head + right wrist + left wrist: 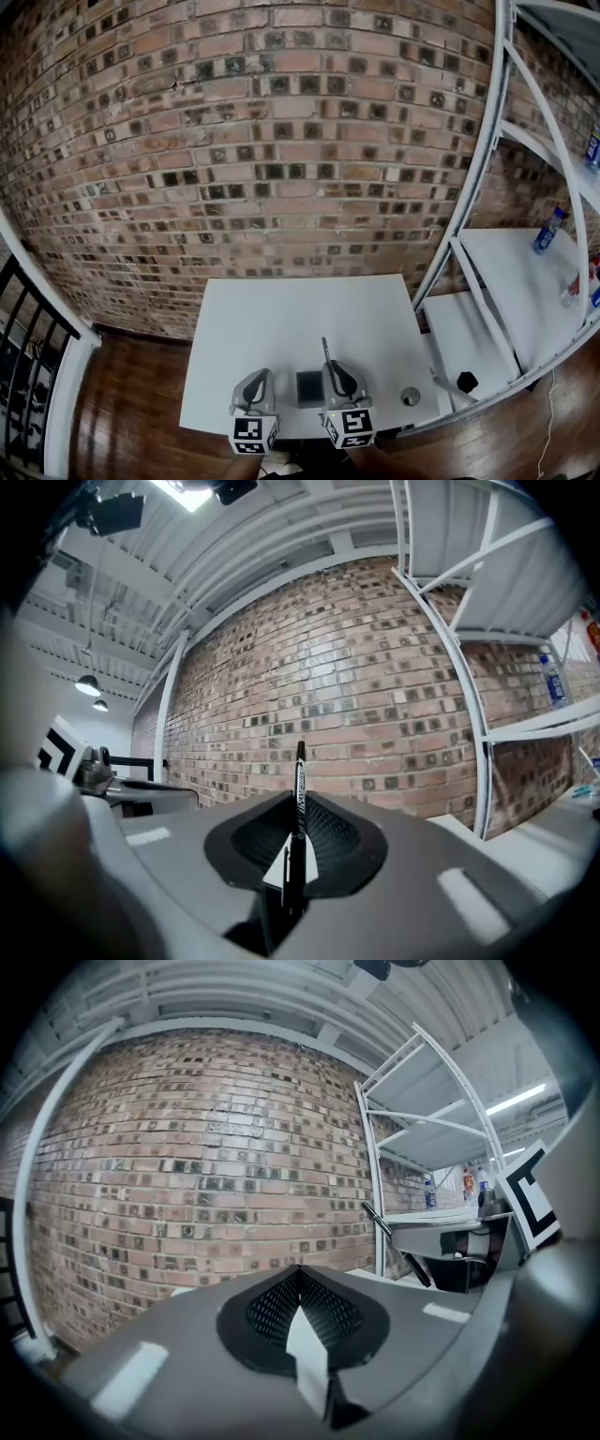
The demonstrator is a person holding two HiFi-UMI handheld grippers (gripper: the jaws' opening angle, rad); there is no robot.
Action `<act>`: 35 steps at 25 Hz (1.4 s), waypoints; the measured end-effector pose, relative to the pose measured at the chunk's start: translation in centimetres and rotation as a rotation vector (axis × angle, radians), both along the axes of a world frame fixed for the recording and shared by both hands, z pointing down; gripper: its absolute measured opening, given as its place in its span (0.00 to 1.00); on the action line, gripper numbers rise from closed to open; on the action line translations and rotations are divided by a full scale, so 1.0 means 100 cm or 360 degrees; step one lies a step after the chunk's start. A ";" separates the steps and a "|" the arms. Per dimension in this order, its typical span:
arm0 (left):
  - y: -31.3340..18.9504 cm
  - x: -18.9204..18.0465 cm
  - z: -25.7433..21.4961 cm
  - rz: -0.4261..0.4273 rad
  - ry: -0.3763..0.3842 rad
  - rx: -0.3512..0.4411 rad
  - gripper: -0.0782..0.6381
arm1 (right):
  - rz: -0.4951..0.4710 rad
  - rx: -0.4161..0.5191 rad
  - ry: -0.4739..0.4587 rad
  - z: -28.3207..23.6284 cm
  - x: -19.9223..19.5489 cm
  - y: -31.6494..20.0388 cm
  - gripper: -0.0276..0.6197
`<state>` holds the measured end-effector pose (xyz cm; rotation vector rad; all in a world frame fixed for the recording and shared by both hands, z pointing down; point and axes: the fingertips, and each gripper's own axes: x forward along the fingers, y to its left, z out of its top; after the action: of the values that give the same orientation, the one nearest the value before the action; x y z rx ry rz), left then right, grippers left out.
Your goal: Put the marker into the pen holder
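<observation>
The right claw (298,806) pinches the marker (300,766), which juts forward past its tips; the left claw (300,1274) is closed on nothing.

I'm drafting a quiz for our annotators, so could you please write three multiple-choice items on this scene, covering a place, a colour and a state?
1. Where is the pen holder? A on the shelf; B on the table; C on the floor.
2. What colour is the marker? A red; B black; C green.
3. The right gripper is: A open; B shut on the marker; C out of view.
Answers: B, it stands on the white table; B, its barrel is black; B, the jaws clamp it.
</observation>
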<state>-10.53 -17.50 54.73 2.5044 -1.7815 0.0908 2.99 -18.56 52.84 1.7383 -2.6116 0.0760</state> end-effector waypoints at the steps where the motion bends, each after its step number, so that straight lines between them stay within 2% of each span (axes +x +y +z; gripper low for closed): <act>1: 0.000 0.000 -0.001 0.0000 -0.0009 -0.0002 0.13 | -0.0002 0.0002 0.0001 0.000 -0.001 0.000 0.11; 8: 0.002 -0.007 -0.006 -0.0002 0.0048 0.0033 0.13 | -0.0049 -0.0017 0.0032 0.012 -0.016 -0.001 0.11; 18: 0.003 -0.017 0.004 0.0008 0.0045 -0.0006 0.13 | -0.0137 -0.0044 0.0108 0.036 -0.033 -0.002 0.11; 26: -0.001 -0.022 0.007 -0.0011 0.0043 -0.0017 0.13 | -0.0217 -0.0115 0.0229 0.065 -0.040 0.002 0.11; 30: -0.004 -0.026 0.009 -0.0029 0.0056 -0.0026 0.13 | -0.0247 -0.0202 0.0324 0.087 -0.035 0.013 0.18; 35: -0.005 -0.027 0.012 -0.0037 0.0076 -0.0043 0.13 | -0.0212 -0.0172 0.0290 0.082 -0.022 0.020 0.19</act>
<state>-13.19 -18.02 55.91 2.4457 -1.7786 0.0535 0.82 -16.58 61.09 1.4600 -2.5324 0.0542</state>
